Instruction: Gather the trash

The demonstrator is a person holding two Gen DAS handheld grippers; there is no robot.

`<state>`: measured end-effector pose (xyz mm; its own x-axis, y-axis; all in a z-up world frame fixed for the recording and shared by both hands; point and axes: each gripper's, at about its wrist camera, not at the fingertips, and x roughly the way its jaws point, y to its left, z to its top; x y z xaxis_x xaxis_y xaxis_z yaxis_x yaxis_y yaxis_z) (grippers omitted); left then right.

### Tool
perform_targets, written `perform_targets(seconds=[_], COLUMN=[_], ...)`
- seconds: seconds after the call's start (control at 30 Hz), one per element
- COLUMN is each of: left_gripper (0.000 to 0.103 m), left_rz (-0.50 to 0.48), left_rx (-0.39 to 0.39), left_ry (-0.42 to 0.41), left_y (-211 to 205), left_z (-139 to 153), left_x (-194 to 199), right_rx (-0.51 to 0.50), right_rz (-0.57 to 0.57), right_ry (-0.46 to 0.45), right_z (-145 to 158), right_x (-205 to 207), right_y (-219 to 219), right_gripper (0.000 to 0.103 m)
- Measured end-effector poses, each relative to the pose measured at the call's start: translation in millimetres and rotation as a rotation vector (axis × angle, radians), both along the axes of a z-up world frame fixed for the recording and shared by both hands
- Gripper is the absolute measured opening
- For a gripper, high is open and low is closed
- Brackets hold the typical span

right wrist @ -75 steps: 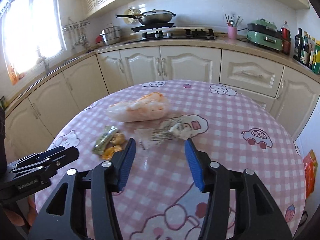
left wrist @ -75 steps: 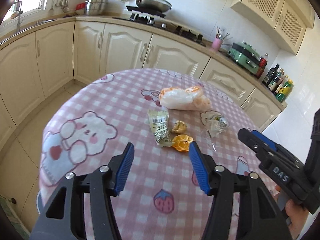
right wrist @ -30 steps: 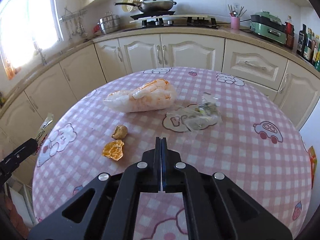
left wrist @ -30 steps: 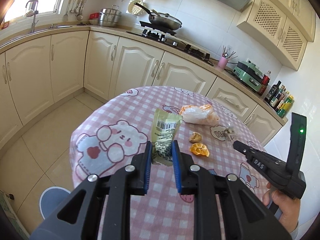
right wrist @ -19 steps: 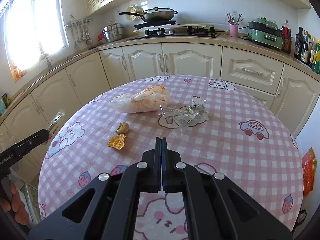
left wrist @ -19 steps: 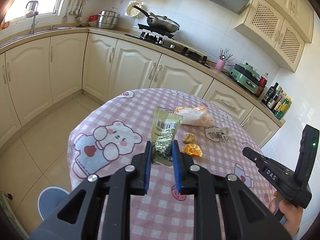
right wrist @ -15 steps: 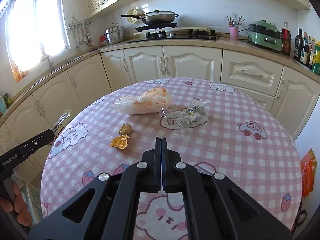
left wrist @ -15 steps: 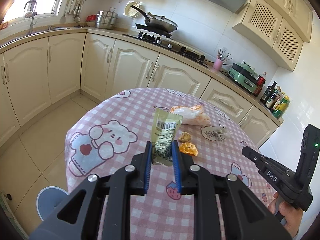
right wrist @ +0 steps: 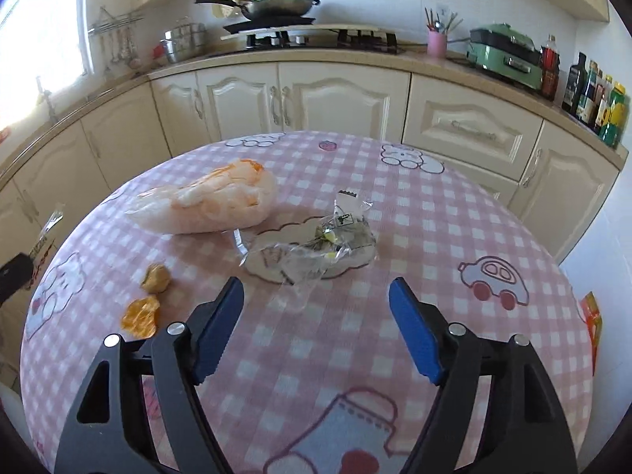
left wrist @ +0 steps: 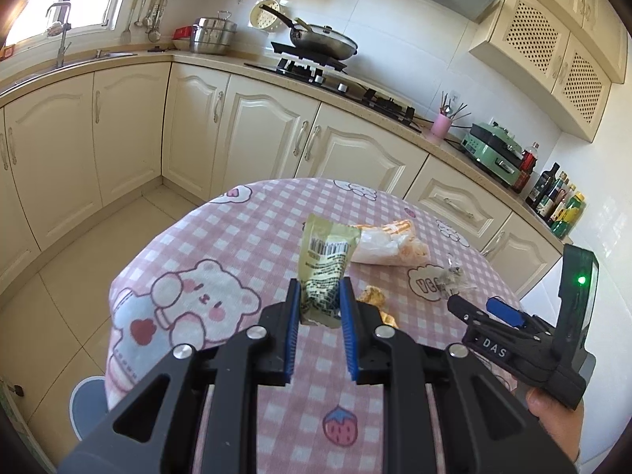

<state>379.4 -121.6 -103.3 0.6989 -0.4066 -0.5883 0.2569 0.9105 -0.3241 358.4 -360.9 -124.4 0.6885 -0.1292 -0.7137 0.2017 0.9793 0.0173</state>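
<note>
My left gripper point(left wrist: 319, 296) is shut on a green snack wrapper point(left wrist: 324, 264) with a barcode, held up over the near left part of the round table point(right wrist: 454, 217). My right gripper point(right wrist: 316, 296) is above the table with its jaws opening and nothing between them; a crumpled clear wrapper point(right wrist: 316, 249) lies just beyond its tips. A white and orange plastic bag point(right wrist: 209, 203) lies further left. Two orange peel pieces point(right wrist: 141, 316) point(right wrist: 156, 276) sit at the near left. In the left wrist view my right gripper point(left wrist: 486, 308) shows at the right, in a hand.
Cream kitchen cabinets point(right wrist: 335, 94) wrap around behind the table, with a stove and pan point(right wrist: 272, 6), a green appliance point(right wrist: 505, 55) and bottles point(right wrist: 596, 94) on the counter. A blue-grey mat point(left wrist: 87, 403) lies on the floor at the table's left. An orange packet point(right wrist: 590, 320) is beyond the right rim.
My right gripper went from shut to wide apart and came nearer the clear wrapper. My left gripper kept its hold on the green wrapper and drifted back from the table.
</note>
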Motion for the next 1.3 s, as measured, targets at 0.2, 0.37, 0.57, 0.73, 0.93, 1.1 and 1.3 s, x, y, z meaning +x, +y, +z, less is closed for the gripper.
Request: perform_targets(seconds=[0.2, 0.37, 0.57, 0.73, 0.93, 1.1, 1.3], left_gripper=[0.019, 0.019, 0.019, 0.019, 0.019, 0.019, 0.019], left_rz=[-0.014, -0.023, -0.027, -0.007, 0.047, 0.12, 0.259], left_rx=[0.016, 0.013, 0.011, -0.012, -0.048, -0.056, -0.039], left_ry=[0.035, 0.048, 0.03, 0.008, -0.031, -0.045, -0.028], left_y=[-17, -21, -11, 14, 59, 107, 184], left_z=[-16, -21, -14, -2, 14, 17, 3], left_x=[24, 28, 14, -10, -46, -76, -110], right_rx=[0.074, 0.073, 0.087, 0.107, 0.121, 0.132, 0.152], right_rz=[0.002, 0.022, 0.051, 0.116, 0.254, 0.377, 0.536], right_ry=[0.05, 0.034, -0.027, -0.101, -0.151, -0.149, -0.11], right_z=[-11, -9, 8, 34, 59, 63, 49], right_x=[21, 15, -10, -40, -67, -76, -85], right_y=[-11, -10, 2, 33, 103, 169, 256], right_gripper=[0.039, 0.019, 0.017, 0.017, 0.017, 0.017, 0.017])
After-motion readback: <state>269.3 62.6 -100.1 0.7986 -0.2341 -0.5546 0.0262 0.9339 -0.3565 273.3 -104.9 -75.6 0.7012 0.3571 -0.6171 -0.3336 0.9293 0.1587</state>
